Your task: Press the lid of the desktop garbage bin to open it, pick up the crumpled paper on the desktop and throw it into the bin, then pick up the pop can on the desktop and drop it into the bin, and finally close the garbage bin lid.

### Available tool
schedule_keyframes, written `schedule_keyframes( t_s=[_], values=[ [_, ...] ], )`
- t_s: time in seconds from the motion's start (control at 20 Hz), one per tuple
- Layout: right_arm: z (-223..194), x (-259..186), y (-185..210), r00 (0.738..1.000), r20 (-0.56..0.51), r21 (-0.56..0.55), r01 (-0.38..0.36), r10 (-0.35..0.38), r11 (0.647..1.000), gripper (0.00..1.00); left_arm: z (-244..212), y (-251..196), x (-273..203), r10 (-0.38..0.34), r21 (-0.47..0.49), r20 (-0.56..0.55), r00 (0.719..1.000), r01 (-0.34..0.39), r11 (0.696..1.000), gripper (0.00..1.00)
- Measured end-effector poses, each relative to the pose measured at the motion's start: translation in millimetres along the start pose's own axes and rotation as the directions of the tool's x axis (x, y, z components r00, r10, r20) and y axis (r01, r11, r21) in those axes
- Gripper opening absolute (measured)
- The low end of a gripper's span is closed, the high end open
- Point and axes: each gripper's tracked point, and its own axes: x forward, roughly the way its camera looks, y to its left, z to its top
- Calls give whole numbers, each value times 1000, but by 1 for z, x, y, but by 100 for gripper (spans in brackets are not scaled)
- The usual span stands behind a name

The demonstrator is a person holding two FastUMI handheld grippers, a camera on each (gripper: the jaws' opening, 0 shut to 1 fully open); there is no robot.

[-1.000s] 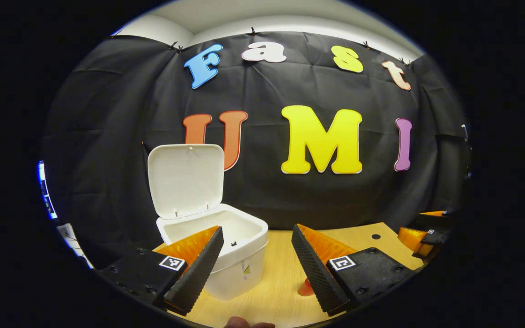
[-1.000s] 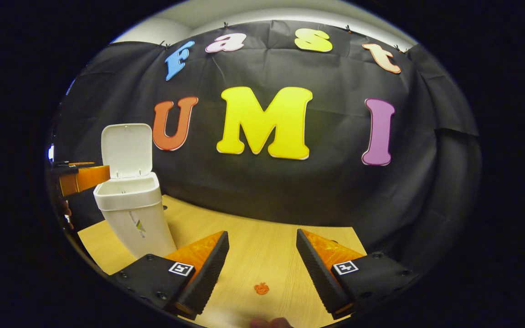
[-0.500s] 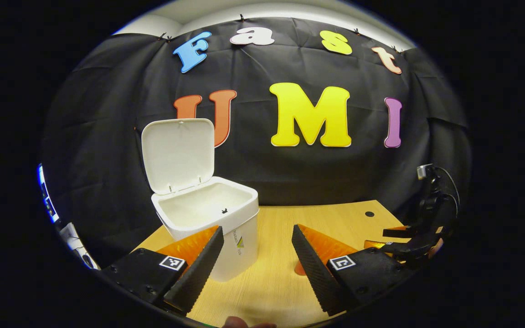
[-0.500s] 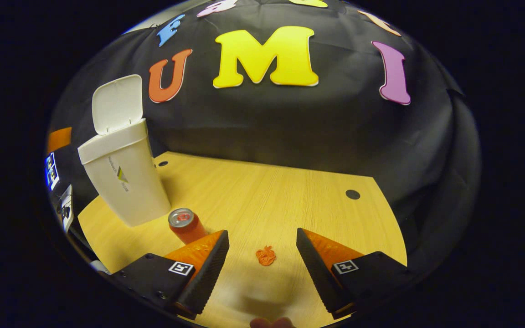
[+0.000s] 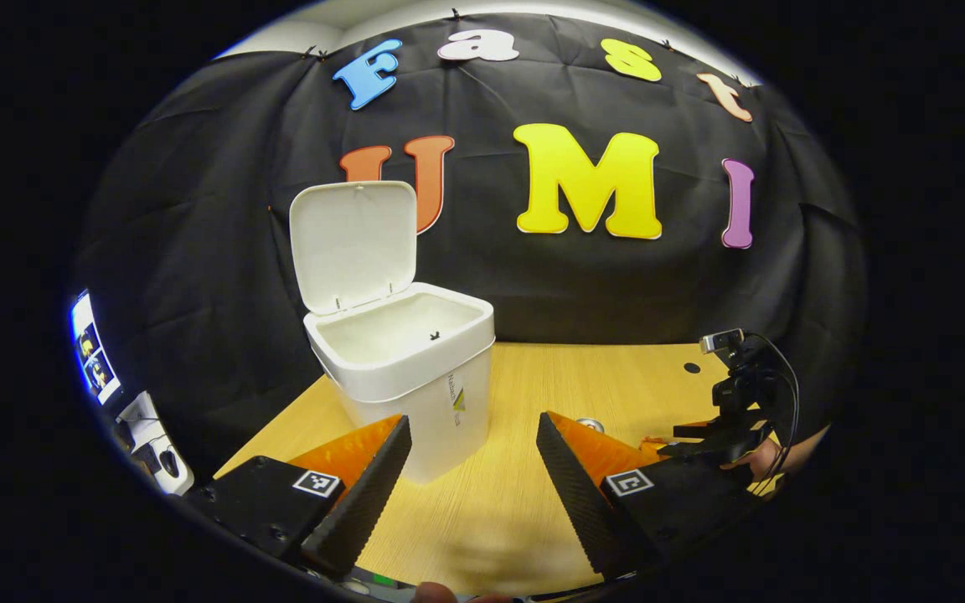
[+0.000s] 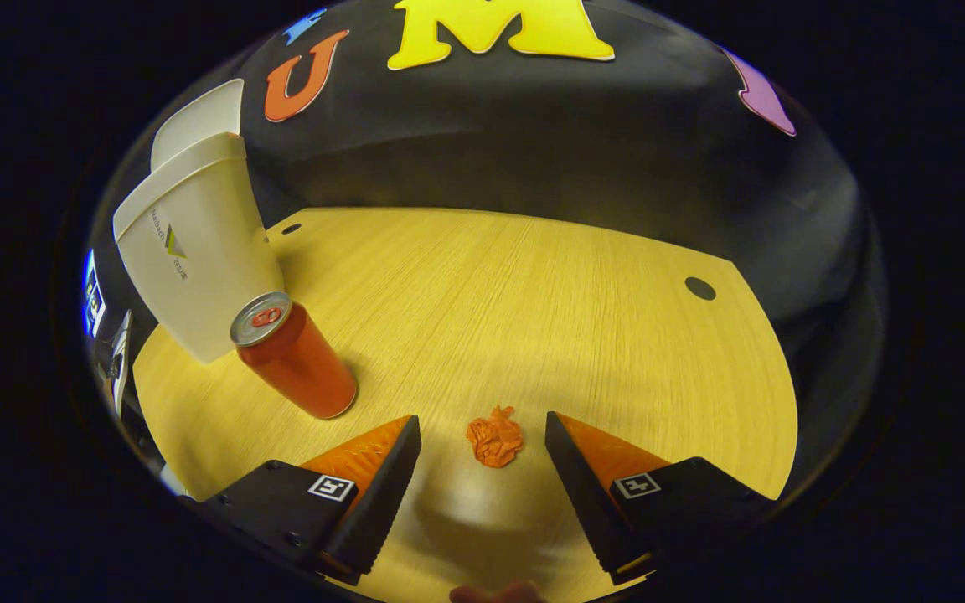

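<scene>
The white desktop bin (image 5: 415, 381) stands on the wooden table with its lid (image 5: 354, 241) swung up and open. My left gripper (image 5: 472, 421) hovers open in front of it and a little to its right, holding nothing. In the right gripper view the bin (image 6: 189, 251) is at the left, and a red pop can (image 6: 294, 356) stands upright just in front of it. A small orange crumpled paper (image 6: 495, 440) lies on the table between the fingertips of my open right gripper (image 6: 480, 423), which is tilted down over it. The left gripper view shows the right gripper (image 5: 704, 437) low at the right.
The wooden table (image 6: 533, 293) has two small dark holes, one near the bin (image 6: 291, 228) and one at the right (image 6: 700, 288). A lit screen (image 5: 89, 352) stands off the table's left edge. A hand (image 5: 771, 459) holds the right gripper.
The right gripper has tipped down and dropped toward the table, so the can and paper grew large and the paper now sits between its fingers. The left gripper drew back from the bin.
</scene>
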Motion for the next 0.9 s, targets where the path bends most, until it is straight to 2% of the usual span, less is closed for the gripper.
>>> schedule_keyframes(
  t_s=[0.1,0.25,0.35,0.45,0.55,0.6,0.7,0.9],
  values=[
    [-5,11,1,1000,-20,0,-7,7,1000,96,-2,0,-1,2,-5,-9,1000,-2,1000,99],
    [-9,20,-5,999,-43,0,10,-10,1000,82,3,1,-4,12,9,0,1000,-12,1000,99],
    [-16,25,-12,998,-67,4,19,-18,1000,67,3,4,-5,19,18,6,1000,-19,1000,99],
    [-21,25,-17,996,-87,-5,31,-31,1000,65,2,9,-8,31,24,7,999,-31,999,99],
    [-20,29,-15,996,-85,-5,31,-31,1000,32,5,16,-9,45,26,11,999,-46,999,99],
    [-17,30,-14,997,-78,-7,21,-21,1000,29,7,19,-11,47,23,15,999,-47,999,99],
    [-19,27,-13,995,-100,-7,18,-19,1000,14,7,20,-11,45,19,16,999,-45,999,99],
    [-11,-1,5,996,-87,27,-28,31,999,14,9,22,-11,29,13,30,999,-30,999,99]
  ],
)
